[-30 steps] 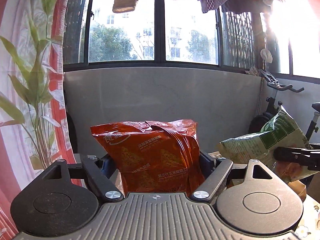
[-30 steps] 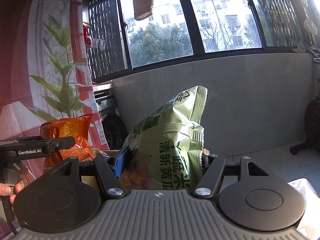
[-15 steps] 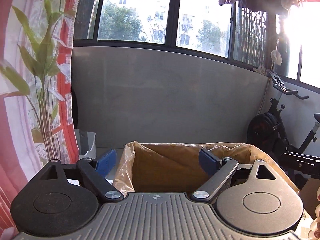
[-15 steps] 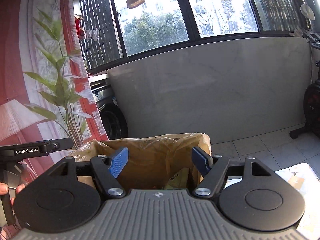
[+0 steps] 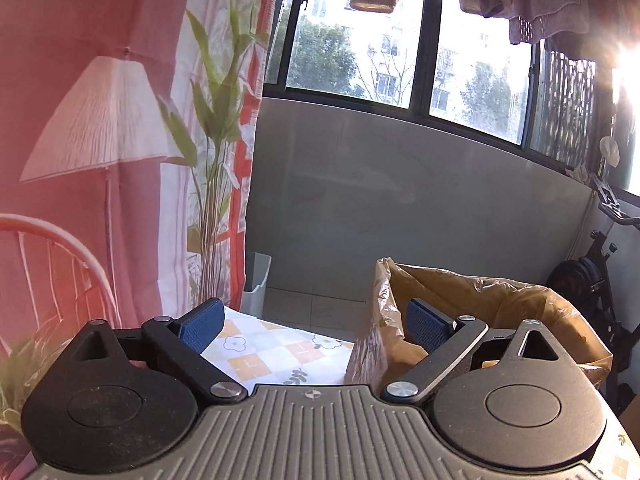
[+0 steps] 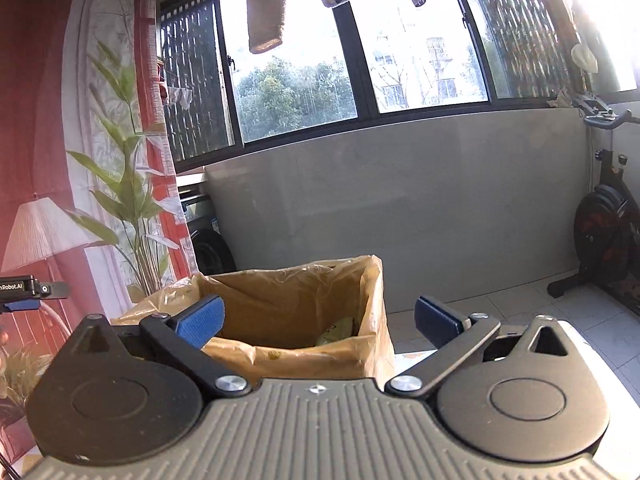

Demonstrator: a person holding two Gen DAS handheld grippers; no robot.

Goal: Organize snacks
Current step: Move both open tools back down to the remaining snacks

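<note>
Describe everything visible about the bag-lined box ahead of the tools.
The box is a brown cardboard carton, upright and open-topped, lined with a thin, crinkled, translucent amber plastic bag whose edge folds out over the rim. It stands on a table with a flower-patterned cloth, near the table's far edge. In the right wrist view a pale green snack packet lies low inside against the right wall. Neither tool touches it; the rest of the inside is hidden.
</note>
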